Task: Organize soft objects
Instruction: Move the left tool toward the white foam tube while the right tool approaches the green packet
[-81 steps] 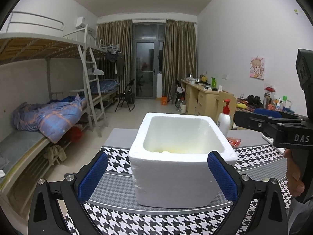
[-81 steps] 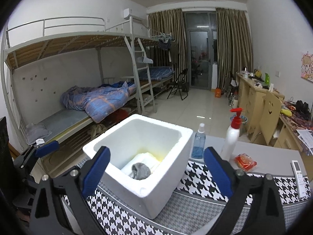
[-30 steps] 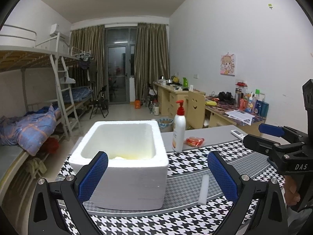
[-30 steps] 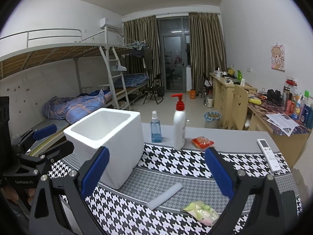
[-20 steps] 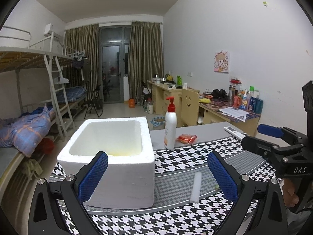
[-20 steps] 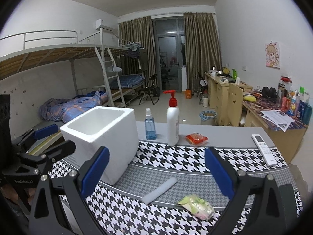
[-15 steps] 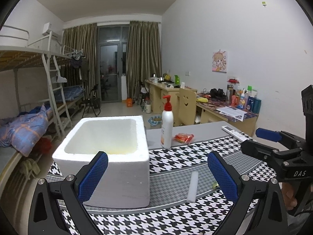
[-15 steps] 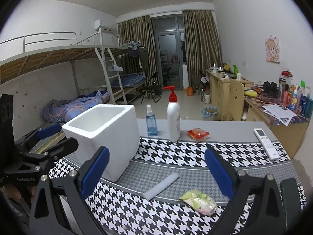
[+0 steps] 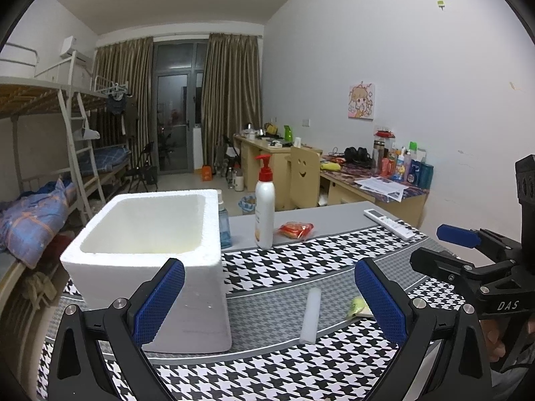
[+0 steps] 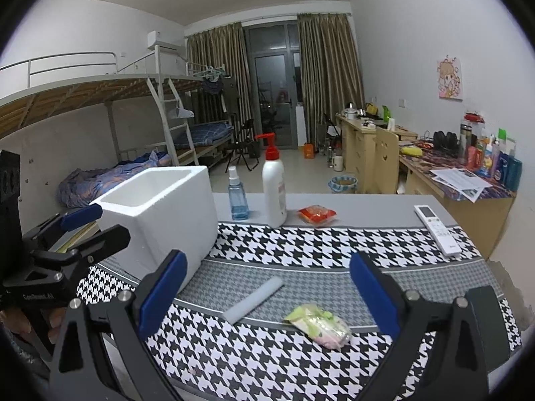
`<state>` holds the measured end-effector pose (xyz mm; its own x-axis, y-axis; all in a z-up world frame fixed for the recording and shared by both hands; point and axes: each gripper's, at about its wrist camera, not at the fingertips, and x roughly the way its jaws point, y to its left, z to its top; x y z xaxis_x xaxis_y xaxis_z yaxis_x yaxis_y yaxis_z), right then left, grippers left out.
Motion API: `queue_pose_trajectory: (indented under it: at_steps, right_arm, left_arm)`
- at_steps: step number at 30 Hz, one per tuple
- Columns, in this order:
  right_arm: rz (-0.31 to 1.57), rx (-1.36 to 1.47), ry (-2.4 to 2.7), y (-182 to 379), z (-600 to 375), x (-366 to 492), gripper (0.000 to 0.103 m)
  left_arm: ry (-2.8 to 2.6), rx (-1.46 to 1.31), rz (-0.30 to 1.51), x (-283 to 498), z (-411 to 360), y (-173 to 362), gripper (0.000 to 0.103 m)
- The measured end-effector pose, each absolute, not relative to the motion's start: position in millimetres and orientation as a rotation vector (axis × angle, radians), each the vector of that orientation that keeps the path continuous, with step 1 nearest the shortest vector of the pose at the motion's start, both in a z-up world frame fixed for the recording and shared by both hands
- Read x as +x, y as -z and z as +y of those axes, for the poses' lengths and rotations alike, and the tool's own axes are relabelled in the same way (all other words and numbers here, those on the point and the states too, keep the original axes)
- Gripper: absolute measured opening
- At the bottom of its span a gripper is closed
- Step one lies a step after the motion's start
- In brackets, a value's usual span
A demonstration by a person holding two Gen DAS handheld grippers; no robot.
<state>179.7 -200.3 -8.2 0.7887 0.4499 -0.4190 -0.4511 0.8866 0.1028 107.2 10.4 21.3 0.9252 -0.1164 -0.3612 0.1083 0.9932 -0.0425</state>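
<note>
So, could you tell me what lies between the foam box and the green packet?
In the right wrist view, a white foam stick lies on the houndstooth mat between the foam box and the green packet.

The foam box [image 9: 150, 254] hides its own floor in both views, so its contents cannot be told. In the left wrist view it covers most of the blue spray bottle [image 9: 224, 225] at its 3 o'clock side, and the right blue pad of the left tongs [image 9: 267, 295] overlaps the yellow-green packet [image 9: 357, 306]. The pump bottle's [image 10: 274, 188] label print is too small to read.
</note>
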Motion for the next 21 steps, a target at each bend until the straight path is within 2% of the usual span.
queue_pose_trajectory:
  at_steps: [21]
  right_arm:
    - [0.486, 0.001, -0.397, 26, -226, 180, 0.100]
  left_arm:
    - [0.199, 0.008, 0.429, 119, -18, -8, 0.102]
